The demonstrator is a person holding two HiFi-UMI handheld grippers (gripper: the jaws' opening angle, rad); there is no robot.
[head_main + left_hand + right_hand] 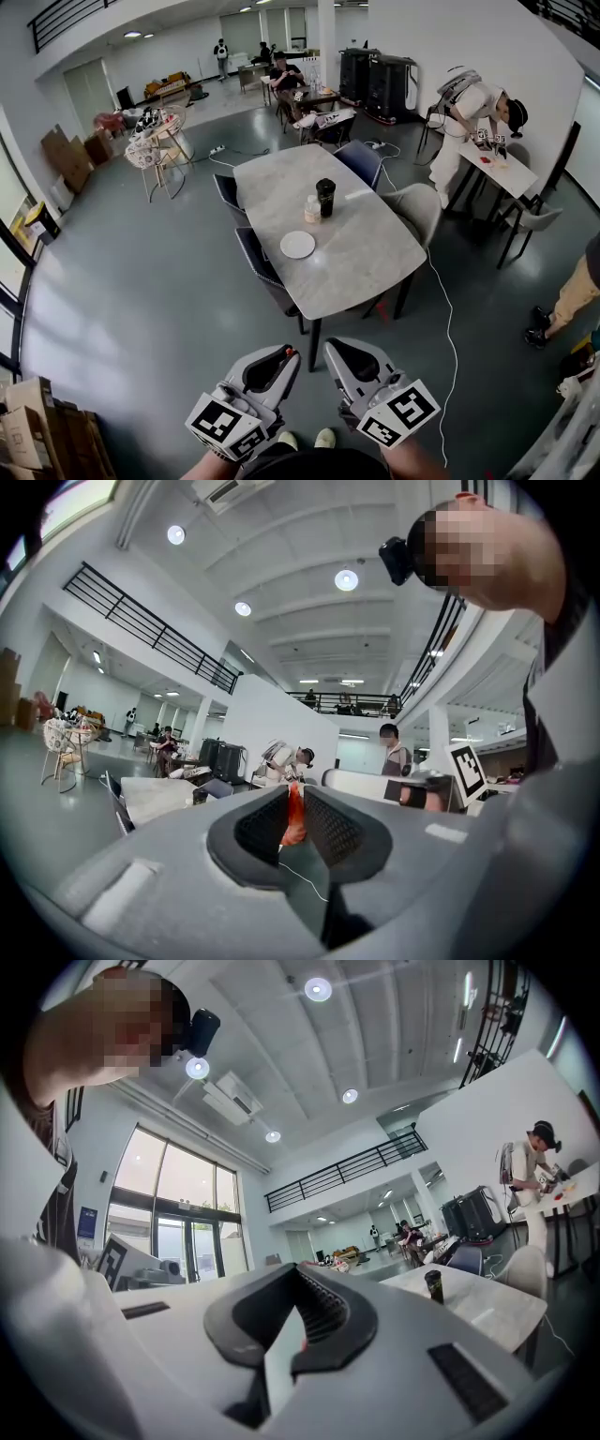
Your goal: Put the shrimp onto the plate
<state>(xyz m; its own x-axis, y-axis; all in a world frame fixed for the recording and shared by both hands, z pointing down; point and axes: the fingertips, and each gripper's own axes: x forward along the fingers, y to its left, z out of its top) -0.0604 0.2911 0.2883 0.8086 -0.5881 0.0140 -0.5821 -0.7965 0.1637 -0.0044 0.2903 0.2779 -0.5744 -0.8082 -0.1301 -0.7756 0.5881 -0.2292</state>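
Orange-red and glossy, the shrimp sits pinched between the ribbed black pads of my left gripper, well short of the table. My right gripper is closed on nothing. We're mid-carry, I reckon. Next comes the reach to the round white plate by the stone tabletop's near-left edge, then a low, gentle release.
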